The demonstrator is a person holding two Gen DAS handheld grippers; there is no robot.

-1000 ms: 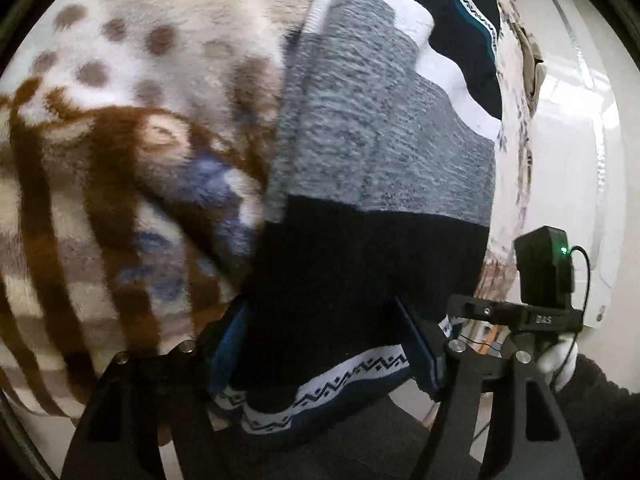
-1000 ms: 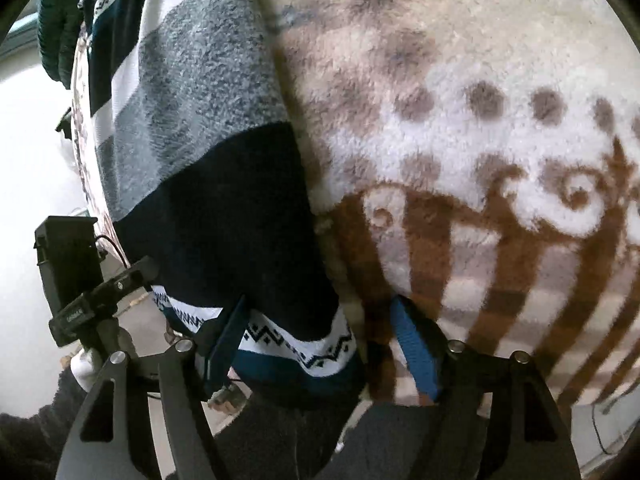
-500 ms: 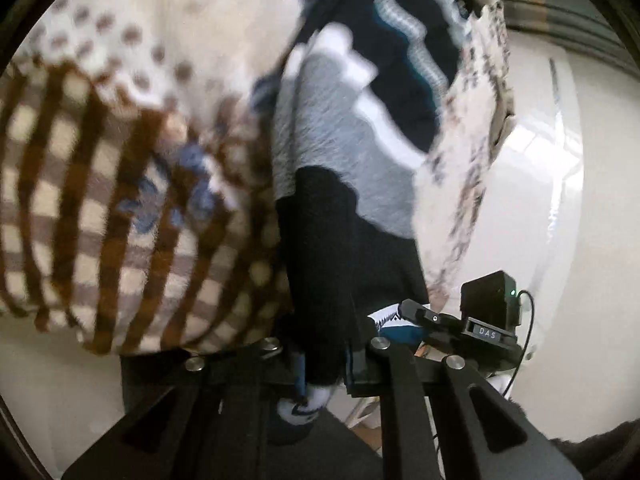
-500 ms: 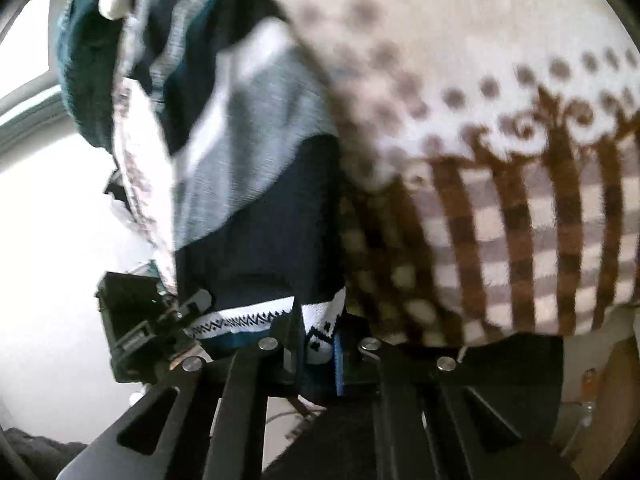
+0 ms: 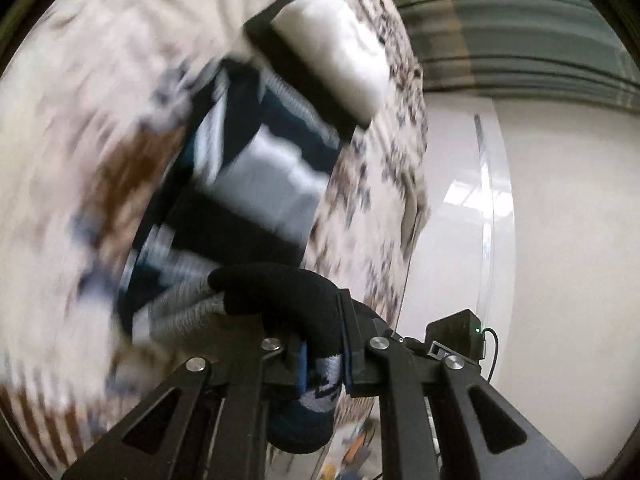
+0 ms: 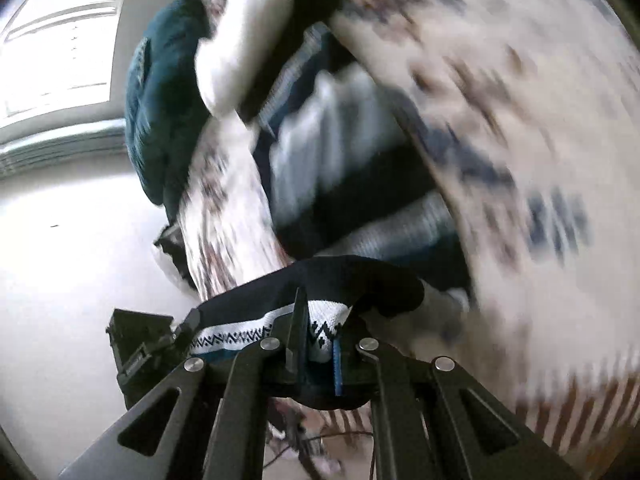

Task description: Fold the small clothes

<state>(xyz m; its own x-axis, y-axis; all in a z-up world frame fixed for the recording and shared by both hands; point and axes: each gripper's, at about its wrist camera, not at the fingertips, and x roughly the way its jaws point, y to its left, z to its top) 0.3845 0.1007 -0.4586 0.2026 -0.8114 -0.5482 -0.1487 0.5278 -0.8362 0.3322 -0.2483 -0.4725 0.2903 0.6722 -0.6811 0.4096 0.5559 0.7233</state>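
Note:
A small knit sweater point(image 5: 260, 184), striped black, grey, white and teal, lies on a patterned fleece blanket point(image 5: 80, 100). My left gripper point(image 5: 324, 364) is shut on its hem corner, the black fabric bunched over the fingers. My right gripper point(image 6: 320, 340) is shut on the other hem corner, on the white zigzag band point(image 6: 236, 336). Both hold the hem lifted above the rest of the sweater point(image 6: 340, 152). The views are motion-blurred.
A white folded item with a black edge point(image 5: 332, 52) lies beyond the sweater; it also shows in the right wrist view point(image 6: 240, 52). A dark teal garment point(image 6: 160, 100) sits at the blanket's far edge. White floor point(image 5: 560, 240) lies beside the blanket. Each view shows the other gripper's black tracker box point(image 5: 456, 336).
Both grippers closed on the sweater's hem corners and lifted them up and forward over the sweater. The view swung toward the far end of the blanket.

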